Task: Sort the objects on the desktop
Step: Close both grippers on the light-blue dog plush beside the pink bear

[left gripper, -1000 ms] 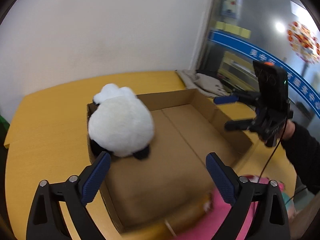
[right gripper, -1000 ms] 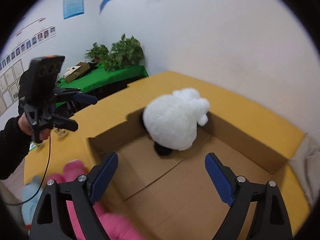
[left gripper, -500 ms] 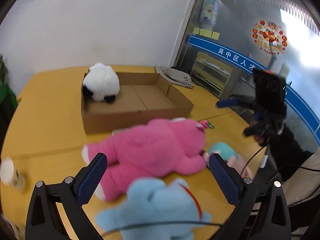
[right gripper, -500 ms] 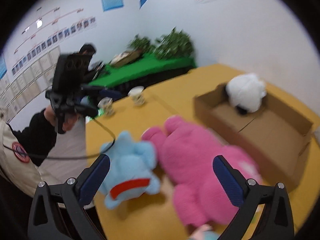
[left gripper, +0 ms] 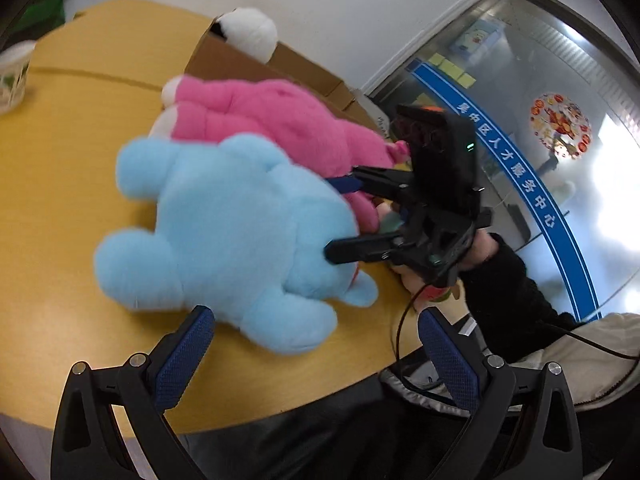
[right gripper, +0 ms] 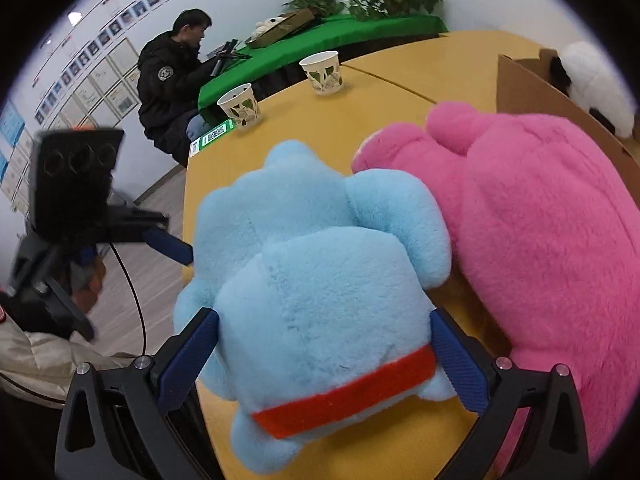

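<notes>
Sorted: panda plush (left gripper: pixel 251 32) inside cardboard box (left gripper: pixel 224 60). Outstanding: pink plush (right gripper: pixel 540 208), blue plush (right gripper: pixel 320 280). Right gripper (right gripper: pixel 324 352) spread, straddling blue plush, ungripped; left gripper (left gripper: pixel 316 356) released, empty.

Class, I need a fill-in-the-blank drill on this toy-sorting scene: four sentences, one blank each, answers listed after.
1. The right gripper has its open jaws on either side of the ____ plush toy.
2. The blue toy's band is ____.
3. The white plush toy sits in a cardboard ____.
4. Two paper ____ stand on the table.

Answers: blue; red; box; cups
</notes>
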A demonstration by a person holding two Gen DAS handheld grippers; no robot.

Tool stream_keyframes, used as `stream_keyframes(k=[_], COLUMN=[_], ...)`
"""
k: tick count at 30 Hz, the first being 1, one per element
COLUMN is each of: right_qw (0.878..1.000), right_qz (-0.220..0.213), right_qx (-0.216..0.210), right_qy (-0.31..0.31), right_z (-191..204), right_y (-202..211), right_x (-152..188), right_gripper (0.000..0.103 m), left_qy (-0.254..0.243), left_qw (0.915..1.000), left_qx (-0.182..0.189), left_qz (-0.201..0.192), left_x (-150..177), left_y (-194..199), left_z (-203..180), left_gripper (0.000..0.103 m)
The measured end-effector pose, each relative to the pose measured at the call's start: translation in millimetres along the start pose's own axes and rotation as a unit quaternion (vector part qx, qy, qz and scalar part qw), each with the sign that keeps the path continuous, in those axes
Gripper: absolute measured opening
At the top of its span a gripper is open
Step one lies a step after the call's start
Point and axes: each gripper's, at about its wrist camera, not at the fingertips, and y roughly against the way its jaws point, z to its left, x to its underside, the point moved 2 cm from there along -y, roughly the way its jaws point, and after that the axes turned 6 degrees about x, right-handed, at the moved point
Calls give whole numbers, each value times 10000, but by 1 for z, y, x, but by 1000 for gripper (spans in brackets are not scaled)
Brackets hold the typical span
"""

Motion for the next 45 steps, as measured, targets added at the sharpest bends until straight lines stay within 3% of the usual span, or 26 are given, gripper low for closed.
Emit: stream_keyframes(k=[6, 8, 13, 17, 20, 22, 23, 25, 33, 34, 36, 39, 41, 44, 45], right_qw=[9982, 9985, 9914, 9776, 9662, 9637, 9643, 9661, 9521, 9488, 9390, 9214, 9163, 9211, 9227], right_qz=[286, 104, -535, -494, -574, -767, -898, -1006, -917, -970, -1102, -1420, -1511, -1458, -1440], right_qx=[-482, -482, -89, -430, -949, -1158, -1109, -918, -890, -770, -577, -266, -147, -182, -194], right_qy=[-201, -251, -1188, -1999, -2328, -2281, -2229, -2191, -2779, -2907, -3208, -3608, -3705, -3605, -3571], right_z=[43, 47, -6, -45, -42, -31, -25, -14, 12, 10, 2, -13, -22, -24, -25], right_y=[20, 32, 54, 21, -1, -1, 8, 22, 40, 44, 53, 71, 76, 60, 55], right_x=[48, 54, 44, 35, 41, 45, 49, 59, 123, 130, 141, 155, 162, 153, 150], right_gripper=[102, 102, 102, 102, 86, 63, 49, 42, 48, 51, 66, 78, 78, 78, 67], left_qy=[430, 463, 506, 700, 913, 949, 913, 793, 145, 65, -101, -214, -240, -203, -170], left_qw=[9990, 9988, 9985, 9969, 9947, 9940, 9945, 9955, 9952, 9943, 9929, 9923, 9926, 9940, 9946], left_qx=[107, 123, 206, 299, 377, 421, 420, 477, 868, 923, 965, 986, 1055, 1033, 1003], left_qz=[42, 47, -24, -189, -288, -331, -304, -210, 430, 531, 694, 712, 548, 292, 215], left_x=[10, 8, -4, -13, -15, -15, -15, -17, -32, -34, -36, -41, -46, -55, -59], left_y=[-29, -32, -27, -24, -26, -26, -27, -33, -74, -81, -90, -86, -71, -48, -43], left_z=[18, 23, 30, 40, 49, 50, 49, 43, 9, 3, -7, -12, -10, 1, 4], left_gripper=[103, 103, 103, 103, 103, 103, 103, 103, 101, 101, 102, 102, 102, 103, 103])
